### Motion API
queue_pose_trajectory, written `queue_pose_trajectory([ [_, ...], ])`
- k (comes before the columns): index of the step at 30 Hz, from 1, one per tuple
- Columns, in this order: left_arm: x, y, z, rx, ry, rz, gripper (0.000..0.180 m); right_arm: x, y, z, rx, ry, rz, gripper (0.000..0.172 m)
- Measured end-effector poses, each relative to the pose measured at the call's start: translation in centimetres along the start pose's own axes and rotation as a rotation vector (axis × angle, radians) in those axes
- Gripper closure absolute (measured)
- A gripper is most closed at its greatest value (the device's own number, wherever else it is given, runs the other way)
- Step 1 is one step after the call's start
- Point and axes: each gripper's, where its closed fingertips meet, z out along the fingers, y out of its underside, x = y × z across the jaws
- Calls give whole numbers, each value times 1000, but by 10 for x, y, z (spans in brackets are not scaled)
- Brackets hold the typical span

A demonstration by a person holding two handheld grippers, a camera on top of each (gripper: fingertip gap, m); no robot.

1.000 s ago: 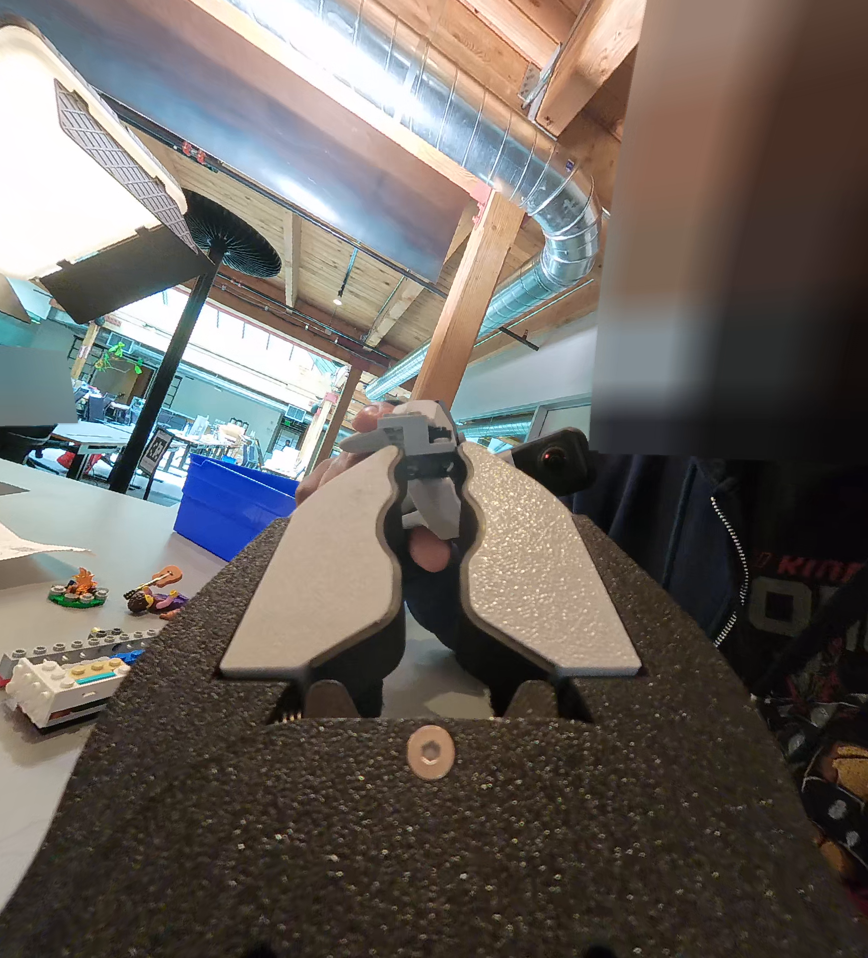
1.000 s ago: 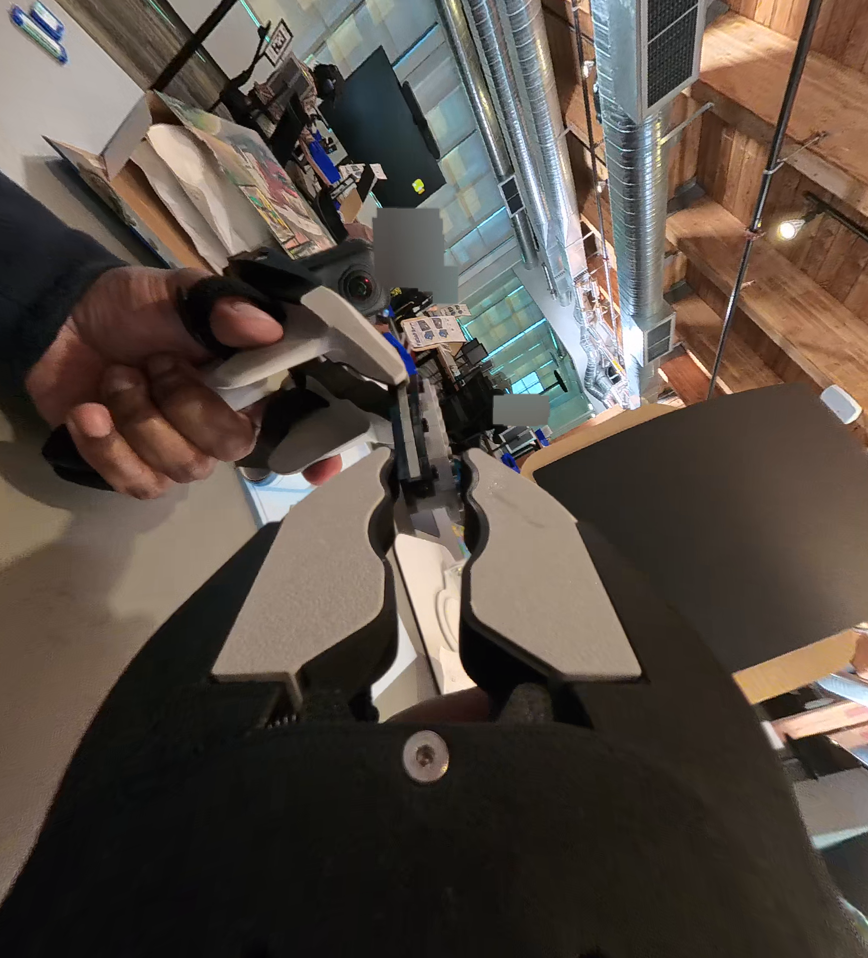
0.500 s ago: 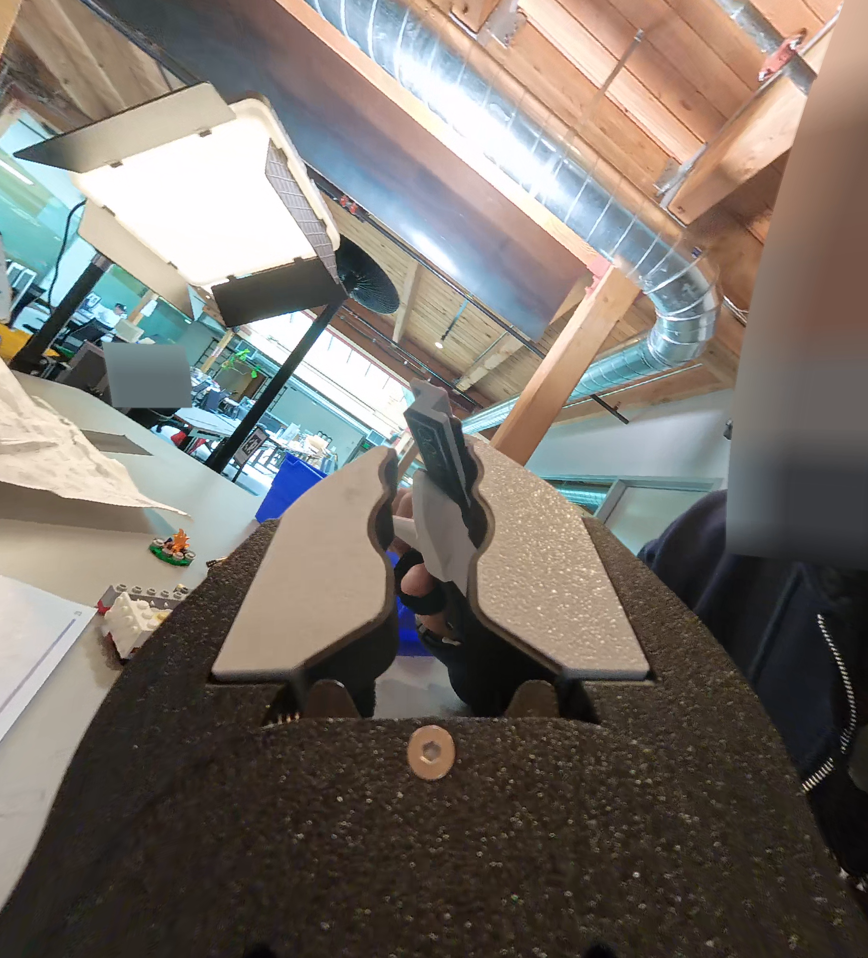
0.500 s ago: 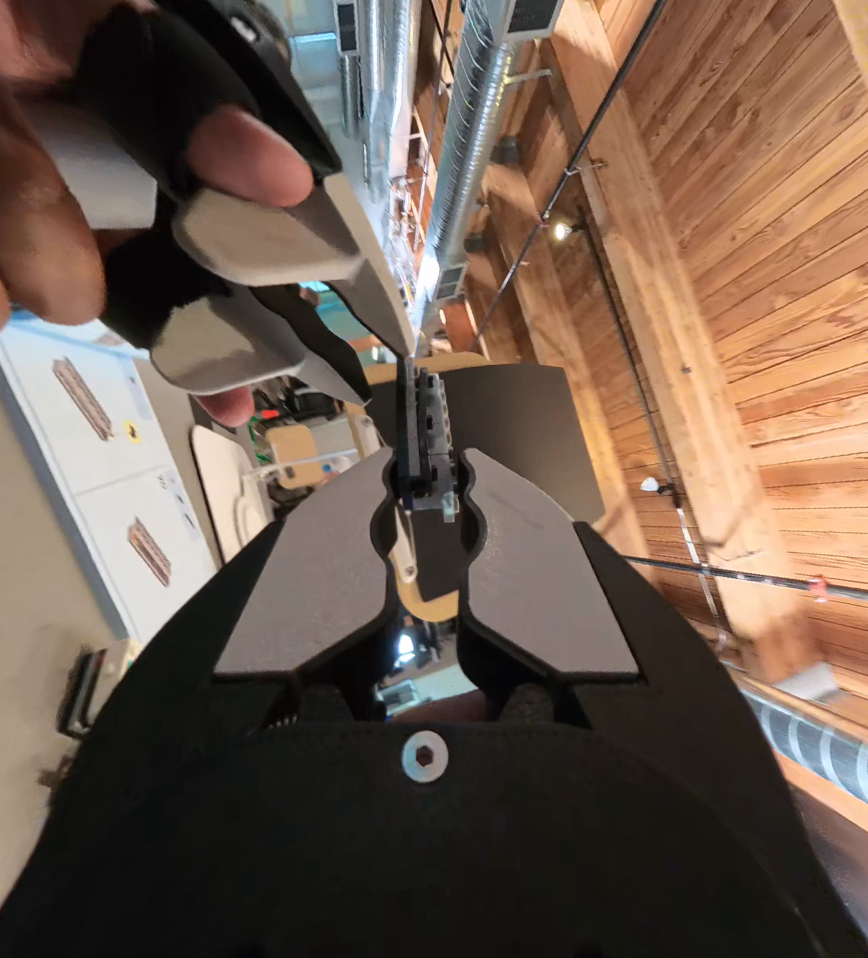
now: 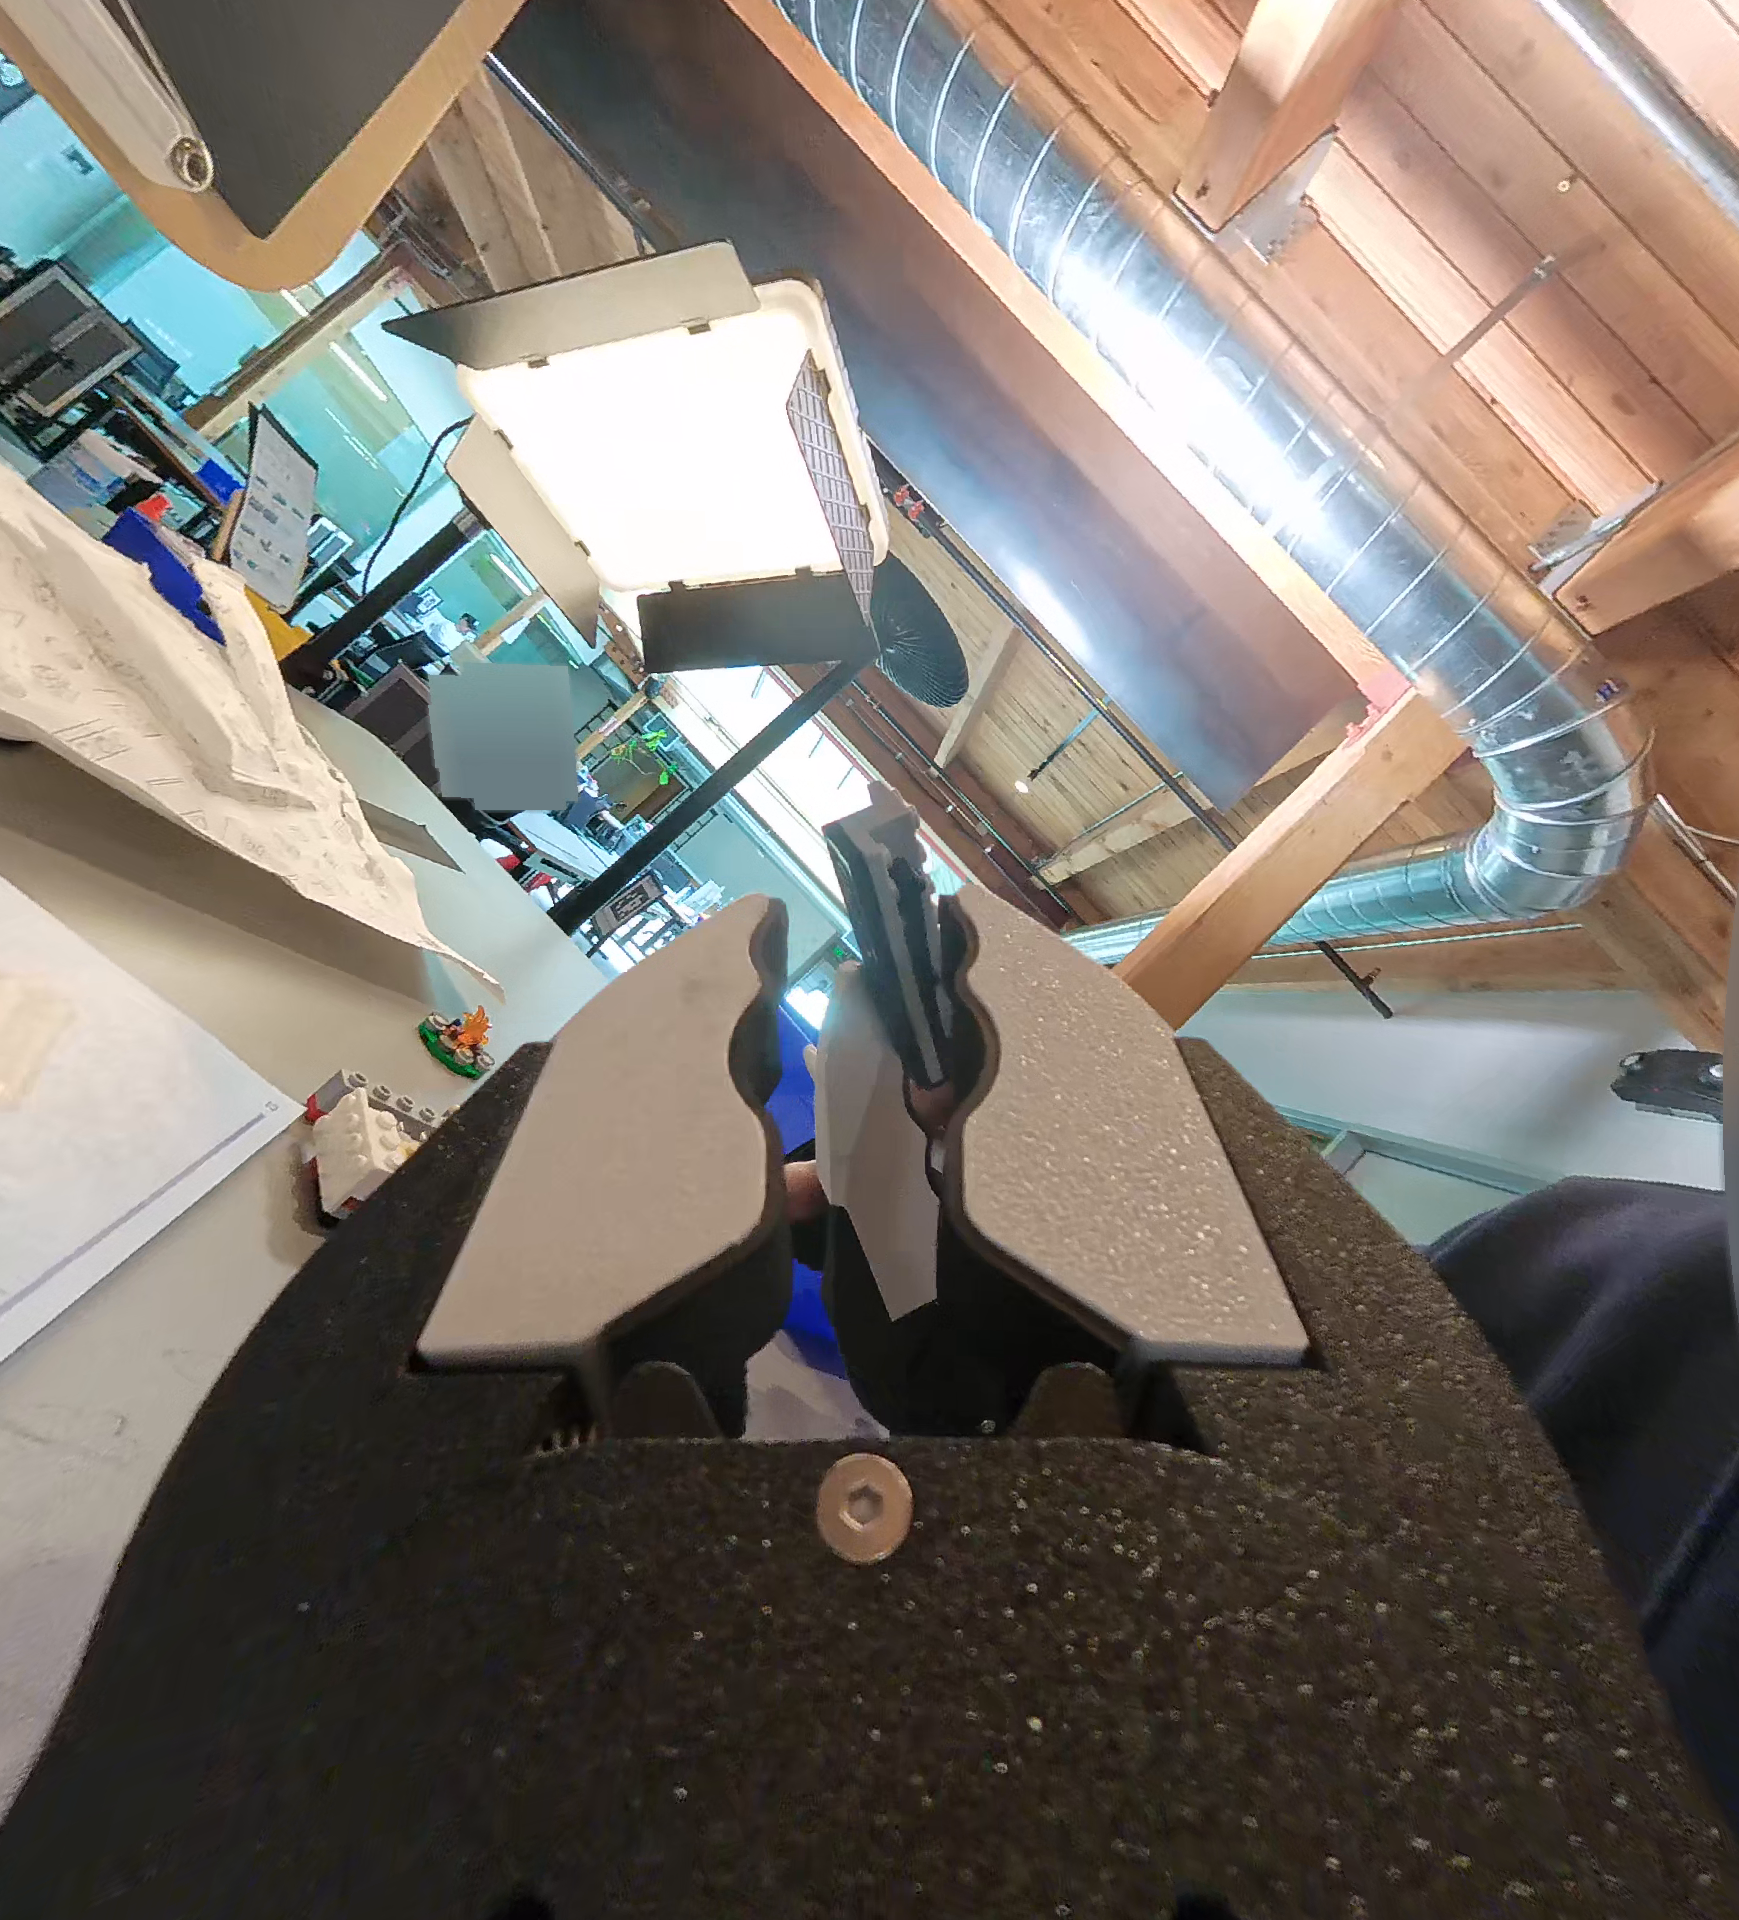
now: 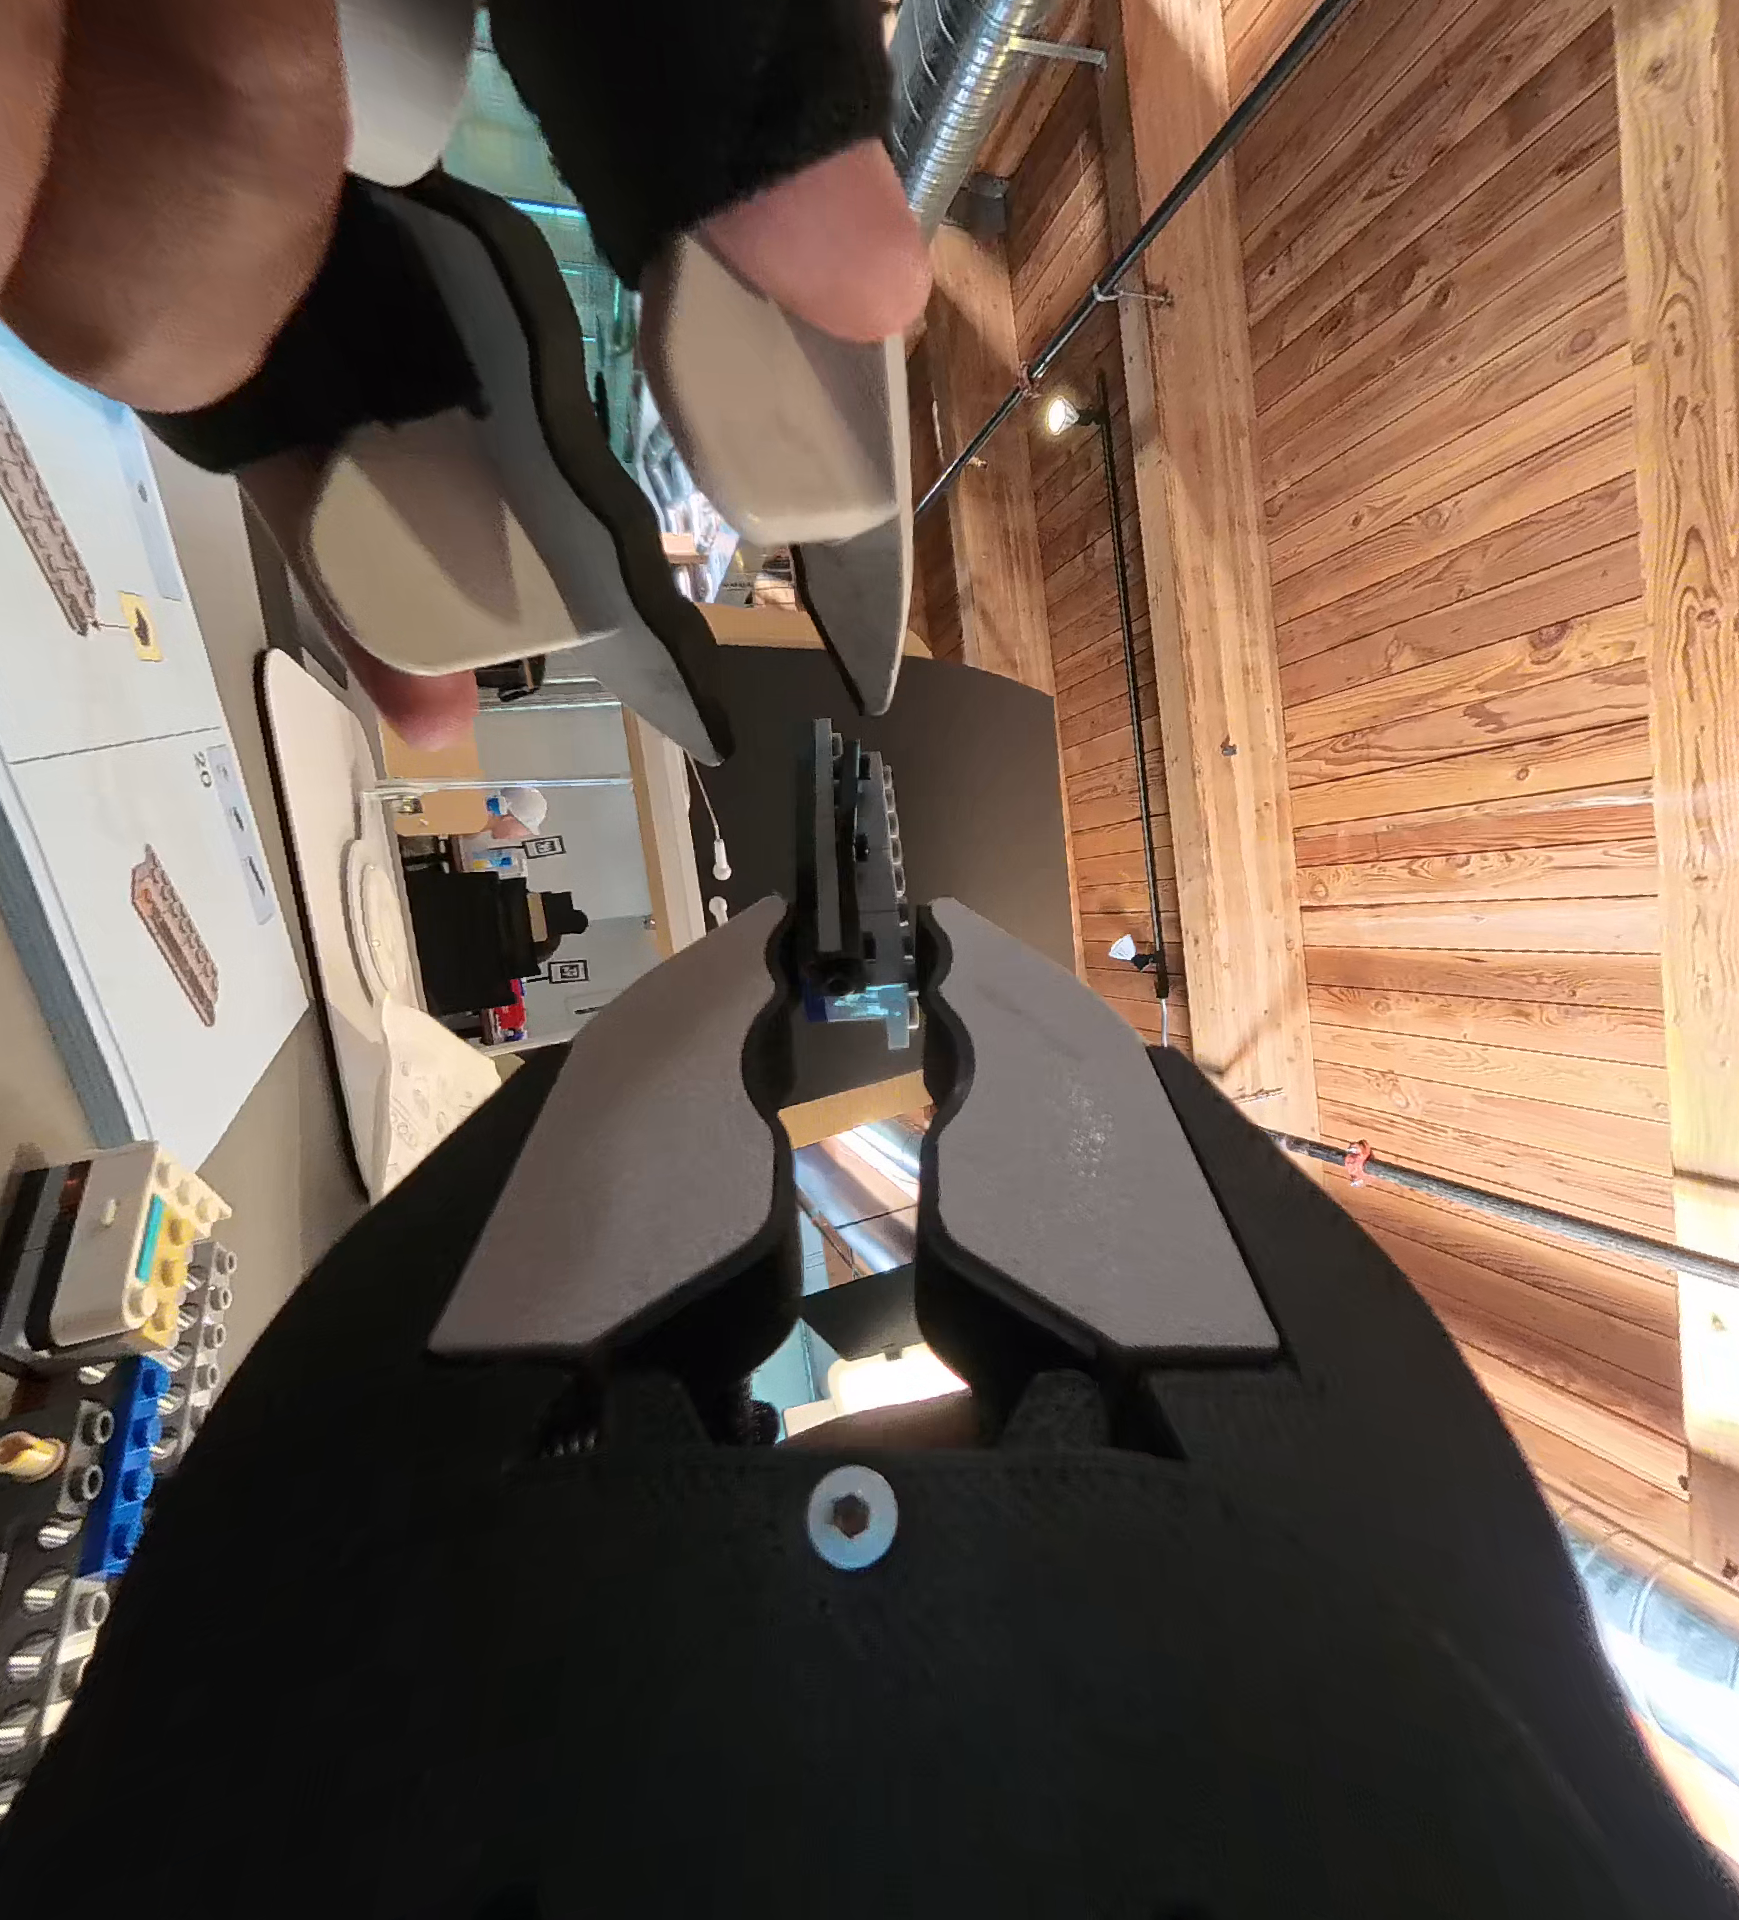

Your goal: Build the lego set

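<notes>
A second ago the left gripper (image 5: pixel 865 935) was seen closed around the grey brick assembly (image 5: pixel 891 935); now its jaws are parted, a clear gap being left beside the left finger (image 5: pixel 636 1101) while the piece lies against the right one. The right gripper (image 6: pixel 849 935) has stayed clamped on the same dark grey and black assembly (image 6: pixel 844 852), both pads being pressed on it, with a blue translucent part at its base. Only in the left wrist view are the lit panel lamp (image 5: pixel 657 447), crumpled paper (image 5: pixel 117 665) and a small green and orange figure (image 5: pixel 460 1039) shown. Only in the right wrist view are the instruction sheet (image 6: pixel 86 644), the brick pile (image 6: pixel 96 1309) on the table and the person's hand (image 6: pixel 169 156) shown.
</notes>
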Motion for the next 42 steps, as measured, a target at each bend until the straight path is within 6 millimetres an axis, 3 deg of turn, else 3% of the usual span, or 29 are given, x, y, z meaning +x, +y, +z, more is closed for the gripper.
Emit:
queue_pose_trajectory([
  [9,1,4,3,-8,-16,0,153,-5,-8,-1,16,3,-16,152],
  [18,4,3,2,2,4,-2,165,-5,-12,0,17,13,-24,152],
  [42,2,3,-3,17,-16,86,169,-7,-17,-2,45,19,-37,153],
])
